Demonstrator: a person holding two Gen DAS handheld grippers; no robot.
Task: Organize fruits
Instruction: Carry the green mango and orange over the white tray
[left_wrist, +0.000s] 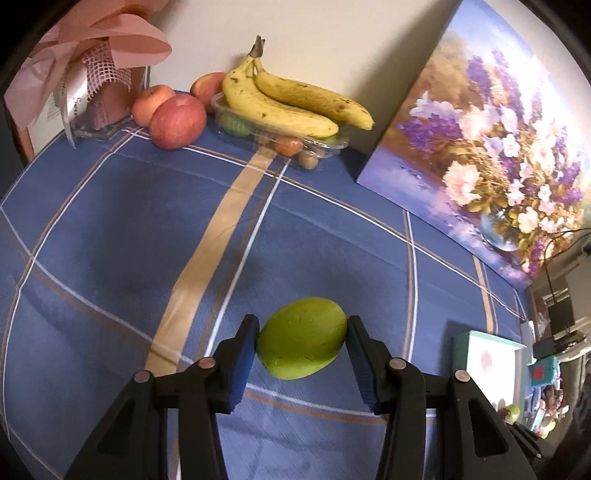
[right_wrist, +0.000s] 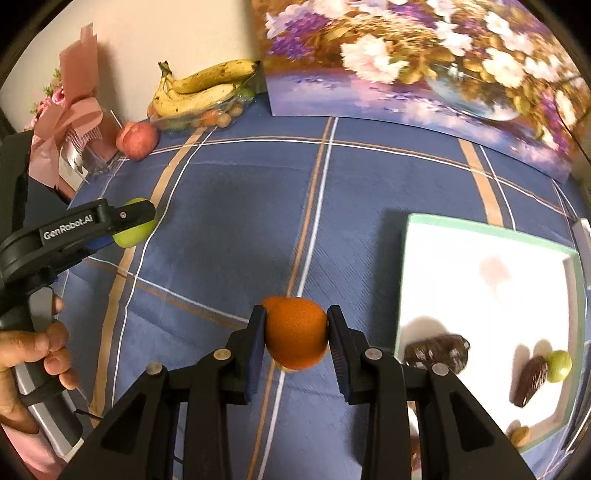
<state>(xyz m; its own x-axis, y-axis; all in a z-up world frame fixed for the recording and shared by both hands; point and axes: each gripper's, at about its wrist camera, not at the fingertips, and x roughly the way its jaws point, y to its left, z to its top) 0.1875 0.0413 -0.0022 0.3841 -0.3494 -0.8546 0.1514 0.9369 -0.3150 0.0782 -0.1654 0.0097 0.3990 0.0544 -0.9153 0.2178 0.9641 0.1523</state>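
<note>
Blue plaid tablecloth (left_wrist: 110, 229), cream wall (left_wrist: 314, 40) behind, floral painting (left_wrist: 491, 147) (leaning, unframed)

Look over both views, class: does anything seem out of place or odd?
Mildly odd: two bananas rest on top of a clear tray of small fruits, overhanging its rim. One small brownish fruit sits outside the tray on the blue cloth.

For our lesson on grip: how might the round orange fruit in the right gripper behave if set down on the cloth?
The round orange fruit, clamped in the right gripper, would probably roll. Its dimpled skin likely resists slipping. It seems firm, not visibly squashed.
</note>
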